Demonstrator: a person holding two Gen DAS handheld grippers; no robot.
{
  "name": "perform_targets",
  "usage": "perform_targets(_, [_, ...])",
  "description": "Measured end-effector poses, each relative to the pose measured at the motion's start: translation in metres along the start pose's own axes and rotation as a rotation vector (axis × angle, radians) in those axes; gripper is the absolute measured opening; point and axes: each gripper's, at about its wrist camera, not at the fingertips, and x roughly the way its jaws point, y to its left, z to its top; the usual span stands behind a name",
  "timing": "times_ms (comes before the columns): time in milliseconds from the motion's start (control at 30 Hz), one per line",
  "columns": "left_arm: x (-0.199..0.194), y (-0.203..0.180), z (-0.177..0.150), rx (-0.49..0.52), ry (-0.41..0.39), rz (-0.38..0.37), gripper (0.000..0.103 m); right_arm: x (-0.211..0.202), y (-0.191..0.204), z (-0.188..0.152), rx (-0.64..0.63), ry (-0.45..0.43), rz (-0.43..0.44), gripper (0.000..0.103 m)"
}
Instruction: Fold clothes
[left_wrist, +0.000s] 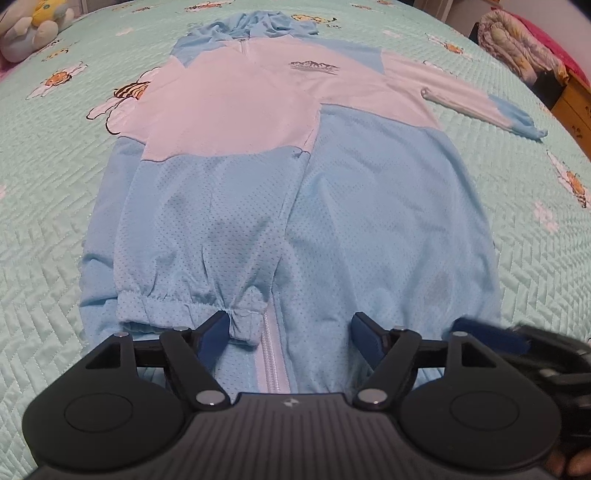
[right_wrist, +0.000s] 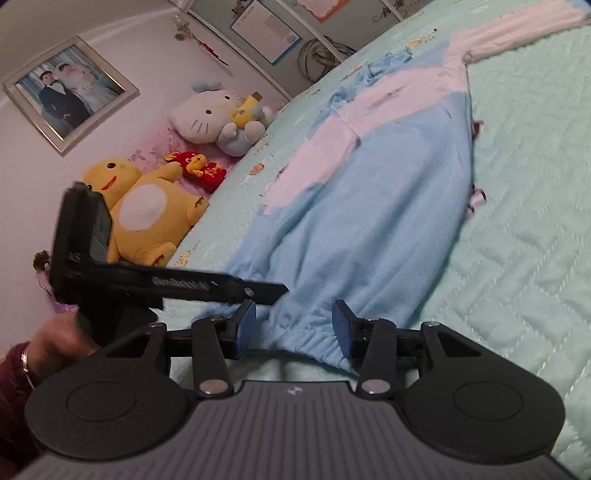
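Note:
A light blue and white zip jacket (left_wrist: 332, 206) lies flat, front up, on the teal quilted bed (left_wrist: 44, 192). One sleeve is folded across its front, and that sleeve's cuff (left_wrist: 192, 314) rests near the hem. The other sleeve (left_wrist: 480, 107) stretches out to the right. My left gripper (left_wrist: 291, 328) is open over the hem, straddling the zipper (left_wrist: 271, 354), its left fingertip touching the cuff. My right gripper (right_wrist: 295, 325) is open too, with the jacket's elastic hem (right_wrist: 310, 338) between its fingers. In the right wrist view the left gripper (right_wrist: 92, 258) shows, held by a hand (right_wrist: 55, 343).
Plush toys sit by the wall at the bed's head: a white cat (right_wrist: 207, 114), a yellow one (right_wrist: 147, 210), a small red one (right_wrist: 199, 166). A framed photo (right_wrist: 70, 96) hangs above. A folded blanket (left_wrist: 517, 48) and wooden furniture (left_wrist: 572, 107) stand at far right.

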Motion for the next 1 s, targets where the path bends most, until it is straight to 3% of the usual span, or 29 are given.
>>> perform_targets(100, [0.001, -0.003, 0.0, 0.012, 0.007, 0.011, 0.078, -0.008, 0.006, 0.003, -0.024, -0.046, 0.038, 0.047])
perform_targets(233, [0.003, -0.007, 0.001, 0.021, 0.015, 0.016, 0.081, -0.005, -0.009, -0.002, 0.017, -0.04, 0.025, 0.05])
perform_targets(267, [0.003, -0.007, 0.001, 0.021, 0.016, 0.013, 0.081, -0.005, -0.011, -0.002, 0.025, -0.039, 0.023, 0.045])
perform_targets(367, [0.003, -0.006, 0.001, 0.019, 0.017, 0.011, 0.082, -0.006, -0.018, -0.003, 0.047, -0.038, 0.015, 0.044])
perform_targets(500, [0.002, -0.006, 0.002, 0.012, 0.016, 0.005, 0.082, -0.013, -0.015, -0.002, 0.035, -0.103, 0.013, 0.045])
perform_targets(700, [0.004, -0.007, 0.001, 0.017, 0.014, 0.003, 0.085, -0.006, -0.022, -0.004, 0.044, -0.077, -0.035, 0.042])
perform_targets(867, [0.004, -0.007, 0.001, 0.017, 0.014, -0.004, 0.086, -0.014, -0.019, -0.002, 0.038, -0.15, -0.011, 0.043])
perform_targets(1000, [0.004, -0.006, 0.002, 0.011, 0.017, -0.01, 0.087, -0.007, -0.029, -0.003, 0.066, -0.118, -0.039, 0.043])
